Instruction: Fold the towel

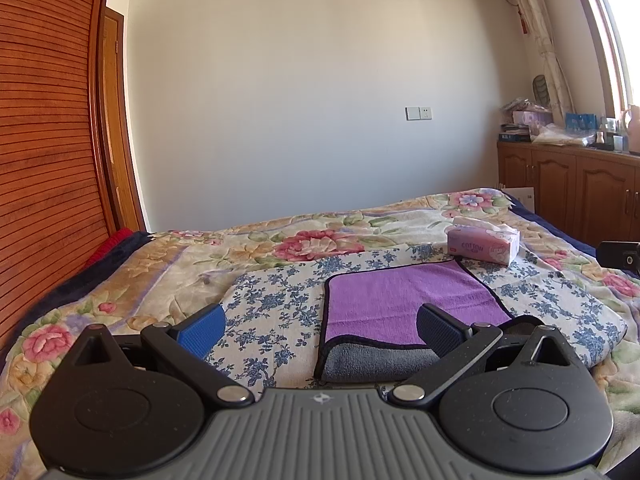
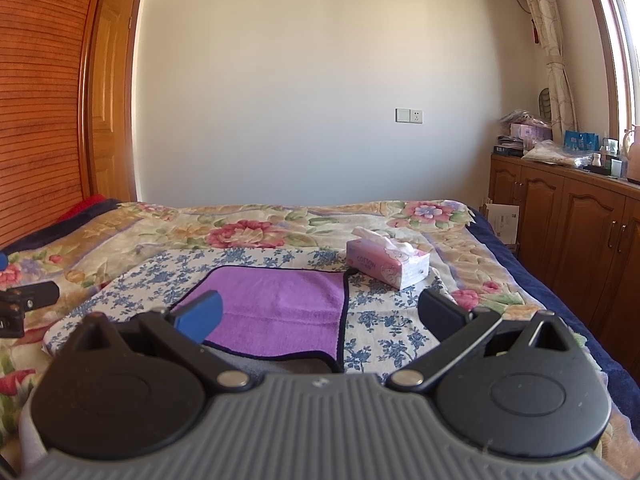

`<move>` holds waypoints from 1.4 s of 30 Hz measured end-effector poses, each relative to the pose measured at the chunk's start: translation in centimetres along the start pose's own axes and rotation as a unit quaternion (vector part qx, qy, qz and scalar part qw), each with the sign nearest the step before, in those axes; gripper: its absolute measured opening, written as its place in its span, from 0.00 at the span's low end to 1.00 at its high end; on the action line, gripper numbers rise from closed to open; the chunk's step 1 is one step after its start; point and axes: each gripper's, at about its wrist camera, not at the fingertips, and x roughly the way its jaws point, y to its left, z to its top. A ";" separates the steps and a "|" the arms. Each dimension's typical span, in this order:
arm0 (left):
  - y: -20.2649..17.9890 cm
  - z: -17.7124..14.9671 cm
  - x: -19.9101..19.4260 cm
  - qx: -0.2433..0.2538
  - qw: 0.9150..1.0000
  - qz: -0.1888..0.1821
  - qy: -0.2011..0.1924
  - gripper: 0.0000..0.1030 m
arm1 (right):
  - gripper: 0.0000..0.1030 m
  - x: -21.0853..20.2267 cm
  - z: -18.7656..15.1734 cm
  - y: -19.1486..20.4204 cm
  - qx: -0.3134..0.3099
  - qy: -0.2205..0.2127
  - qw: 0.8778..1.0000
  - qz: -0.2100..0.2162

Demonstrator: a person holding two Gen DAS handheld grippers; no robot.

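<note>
A purple towel [image 1: 404,300] with a black hem lies folded on a blue-flowered cloth [image 1: 276,304] on the bed; its grey underside [image 1: 376,364] shows along the near edge. My left gripper [image 1: 320,324] is open and empty, held above the towel's near left corner. In the right wrist view the towel [image 2: 280,308] lies flat ahead. My right gripper [image 2: 320,316] is open and empty, above the towel's near right part. Neither gripper touches the towel.
A pink tissue box [image 1: 484,244] stands on the bed beyond the towel's far right corner, also in the right wrist view [image 2: 388,268]. A wooden wardrobe [image 1: 48,152] is at left. Wooden cabinets [image 2: 568,232] with clutter on top line the right wall.
</note>
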 end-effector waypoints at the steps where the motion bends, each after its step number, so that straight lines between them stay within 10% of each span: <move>1: 0.0 0.0 0.1 0.001 1.000 -0.001 0.002 1.00 | 1.00 0.0 -0.1 0.1 -0.001 0.001 1.000 0.001; 42: 0.7 -0.6 7.2 -0.002 0.997 -0.023 0.078 1.00 | 1.00 6.5 -0.5 0.1 0.033 0.099 0.994 0.035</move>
